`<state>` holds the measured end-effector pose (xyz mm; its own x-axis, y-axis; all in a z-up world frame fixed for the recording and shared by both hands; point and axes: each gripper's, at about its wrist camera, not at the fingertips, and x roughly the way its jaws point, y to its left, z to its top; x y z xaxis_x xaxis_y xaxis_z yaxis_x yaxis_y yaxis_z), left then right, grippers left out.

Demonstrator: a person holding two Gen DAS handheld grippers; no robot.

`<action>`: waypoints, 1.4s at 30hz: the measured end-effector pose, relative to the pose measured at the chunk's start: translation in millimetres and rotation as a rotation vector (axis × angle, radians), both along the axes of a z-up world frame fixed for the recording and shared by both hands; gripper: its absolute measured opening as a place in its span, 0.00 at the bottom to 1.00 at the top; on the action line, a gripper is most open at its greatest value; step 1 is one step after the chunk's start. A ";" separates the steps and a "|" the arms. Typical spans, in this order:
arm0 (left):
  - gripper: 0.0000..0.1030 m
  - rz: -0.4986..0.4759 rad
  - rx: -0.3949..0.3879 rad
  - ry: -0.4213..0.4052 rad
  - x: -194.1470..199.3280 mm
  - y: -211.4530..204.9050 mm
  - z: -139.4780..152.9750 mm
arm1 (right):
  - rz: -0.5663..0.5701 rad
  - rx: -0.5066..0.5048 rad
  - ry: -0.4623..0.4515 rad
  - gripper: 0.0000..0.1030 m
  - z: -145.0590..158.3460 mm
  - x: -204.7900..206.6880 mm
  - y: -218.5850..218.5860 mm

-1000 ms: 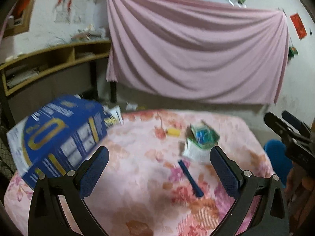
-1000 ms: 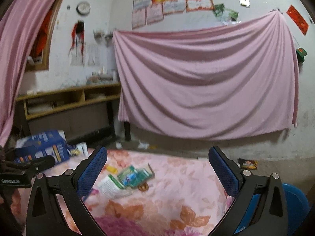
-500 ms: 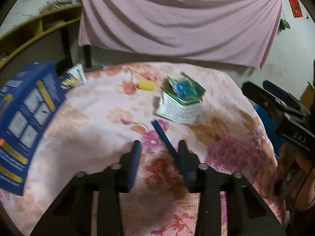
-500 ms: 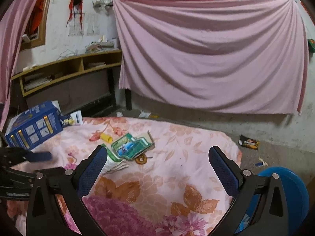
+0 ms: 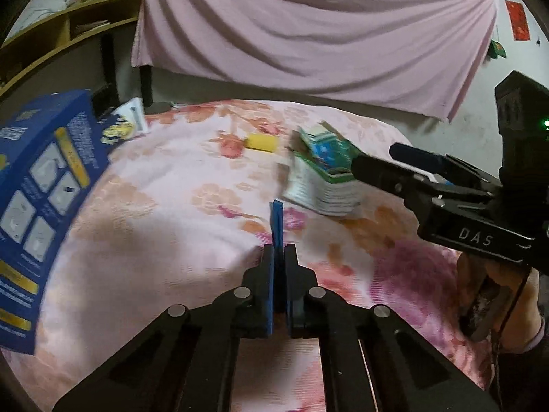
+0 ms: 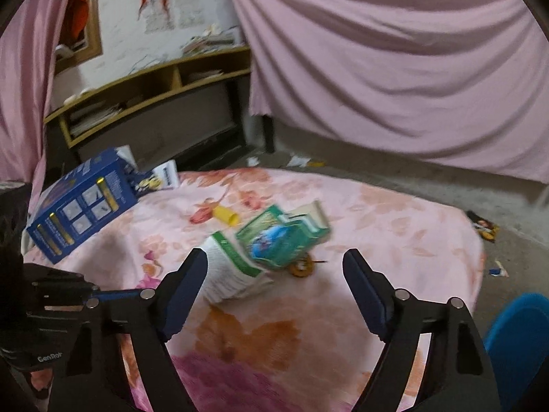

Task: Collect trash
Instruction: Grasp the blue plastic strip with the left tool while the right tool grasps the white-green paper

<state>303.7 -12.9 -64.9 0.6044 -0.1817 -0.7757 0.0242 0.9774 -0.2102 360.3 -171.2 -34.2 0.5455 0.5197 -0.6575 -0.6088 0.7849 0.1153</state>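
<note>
My left gripper is shut on a thin blue strip that sticks out ahead of its tips over the floral bedcover. In the right wrist view the same left gripper comes in from the left, with the blue strip in it. My right gripper hangs over a crumpled green and white carton. Its jaws are closing, and the carton lies between and just ahead of the fingers, untouched. The left wrist view shows the right gripper at the carton.
A yellow tube and a small brown ring lie by the carton. A large blue box leans at the bed's left edge. A blue bin stands at the lower right; scraps litter the floor.
My left gripper has sunk and closed from wide open onto the blue strip. My right gripper has tipped down toward the carton, and its fingers have come a little closer together.
</note>
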 end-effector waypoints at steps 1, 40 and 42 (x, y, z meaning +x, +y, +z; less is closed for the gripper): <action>0.03 0.010 0.001 0.000 -0.8 5.5 0.3 | 0.012 -0.005 0.009 0.77 -1.9 1.6 4.8; 0.04 -0.018 0.085 0.055 -6.1 24.1 1.0 | 0.207 -0.158 0.149 0.50 -28.7 -2.1 54.0; 0.04 -0.016 0.092 0.046 -6.9 21.1 1.6 | 0.205 -0.154 0.133 0.50 -26.1 -6.8 52.8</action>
<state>296.9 8.2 -63.3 0.5653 -0.1179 -0.8164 0.0322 0.9921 -0.1210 353.5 -118.4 -60.3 0.3432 0.4991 -0.7957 -0.7442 0.6613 0.0939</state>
